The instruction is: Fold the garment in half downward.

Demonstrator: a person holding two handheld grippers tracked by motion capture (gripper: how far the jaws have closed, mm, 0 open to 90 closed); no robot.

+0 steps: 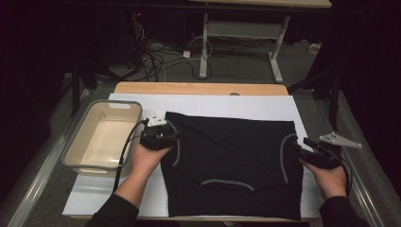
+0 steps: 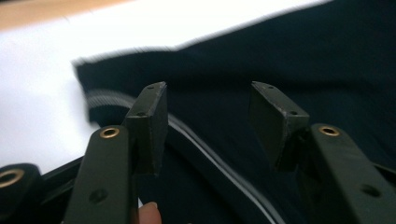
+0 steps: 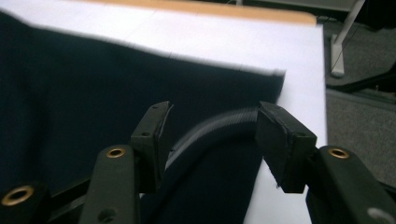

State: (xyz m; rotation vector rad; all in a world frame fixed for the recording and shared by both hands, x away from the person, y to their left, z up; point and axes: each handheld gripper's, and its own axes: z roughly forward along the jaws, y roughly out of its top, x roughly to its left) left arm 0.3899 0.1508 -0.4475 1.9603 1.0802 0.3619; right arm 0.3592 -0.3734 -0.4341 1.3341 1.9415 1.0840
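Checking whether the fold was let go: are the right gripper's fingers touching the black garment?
Apart. The right gripper view shows the right gripper open, both fingers clear of the black garment below.

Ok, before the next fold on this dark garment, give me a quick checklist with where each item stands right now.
1. Left gripper free of cloth: ok; in the left gripper view its jaws stand apart with nothing pinched.
2. Right gripper free of cloth: ok; jaws apart over the ribbed trim, pads not pressing it.
3. Dark garment lying flat on the white sheet: ok; both sides folded in, no big bunching.
4. Garment fully on the table: not ok; its lower hem reaches the near edge.
5. Basin clear of the garment: ok; it sits apart at the left.
6. Underside wrinkles: cannot tell.
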